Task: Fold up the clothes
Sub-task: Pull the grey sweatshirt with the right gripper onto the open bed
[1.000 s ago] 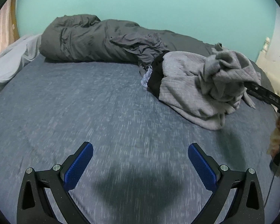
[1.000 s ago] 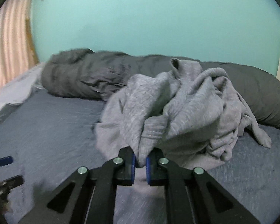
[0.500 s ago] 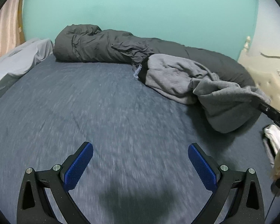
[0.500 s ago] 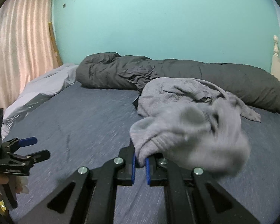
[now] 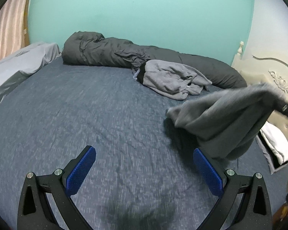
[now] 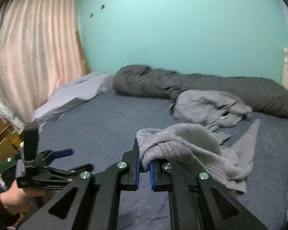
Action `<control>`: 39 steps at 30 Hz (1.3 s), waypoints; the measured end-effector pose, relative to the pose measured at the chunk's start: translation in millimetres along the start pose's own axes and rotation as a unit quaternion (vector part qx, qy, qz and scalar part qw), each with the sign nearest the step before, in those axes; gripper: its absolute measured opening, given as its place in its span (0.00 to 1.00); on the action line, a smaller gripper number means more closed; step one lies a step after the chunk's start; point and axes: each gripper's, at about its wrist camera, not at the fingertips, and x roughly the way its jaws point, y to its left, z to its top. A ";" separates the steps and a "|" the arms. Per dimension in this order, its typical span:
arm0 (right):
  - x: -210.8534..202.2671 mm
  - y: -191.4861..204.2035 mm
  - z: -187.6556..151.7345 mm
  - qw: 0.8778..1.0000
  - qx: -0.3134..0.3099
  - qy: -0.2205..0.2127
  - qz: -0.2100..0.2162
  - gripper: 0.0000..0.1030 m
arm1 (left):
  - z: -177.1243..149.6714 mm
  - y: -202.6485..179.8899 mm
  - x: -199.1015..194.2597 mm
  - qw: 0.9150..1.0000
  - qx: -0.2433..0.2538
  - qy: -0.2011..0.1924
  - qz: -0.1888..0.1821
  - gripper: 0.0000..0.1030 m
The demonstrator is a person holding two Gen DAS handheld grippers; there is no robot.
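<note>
My right gripper point(image 6: 144, 169) is shut on the hem of a grey garment point(image 6: 197, 149) and holds it lifted above the blue bed sheet point(image 6: 105, 122). The same garment hangs at the right of the left wrist view point(image 5: 224, 118), blurred. A second grey garment point(image 5: 172, 76) lies crumpled further back on the bed; it also shows in the right wrist view point(image 6: 207, 105). My left gripper point(image 5: 144, 168) is open and empty, low over the sheet; it also shows at the left of the right wrist view point(image 6: 71, 159).
A rolled dark grey duvet point(image 5: 109, 51) lies along the far edge by the teal wall. A light pillow point(image 5: 23, 63) is at the left. A cream headboard point(image 5: 268, 71) and white folded cloth point(image 5: 276, 145) are at the right. Pink curtains point(image 6: 34, 51) hang left.
My right gripper has pulled the grey garment off the pile and toward me, clear of the second garment. Both grippers have drawn back from the duvet. The left gripper stays open.
</note>
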 end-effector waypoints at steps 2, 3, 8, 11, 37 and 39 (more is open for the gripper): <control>15.3 -0.3 -15.2 0.999 0.016 0.030 0.012 0.07 | -11.2 3.7 -1.4 1.000 -0.006 0.005 0.000 1.00; 22.9 -0.4 -22.8 0.999 0.023 0.046 0.019 0.07 | -16.4 5.5 -1.3 1.000 -0.006 0.005 0.001 1.00; 57.9 -0.8 -62.8 0.991 0.054 0.113 0.040 0.15 | -41.3 13.4 8.0 1.000 -0.017 0.010 -0.003 1.00; 64.8 -4.8 -90.5 0.989 0.064 0.130 0.036 0.22 | -55.6 9.5 18.9 1.000 -0.010 0.017 -0.010 1.00; 32.0 -115.2 -255.1 0.944 0.326 0.027 -0.040 0.59 | -133.3 -31.4 84.2 0.995 0.026 0.077 -0.054 1.00; 34.9 -116.1 -257.7 0.945 0.323 0.023 -0.035 0.59 | -136.2 -35.0 89.3 0.995 0.027 0.083 -0.057 1.00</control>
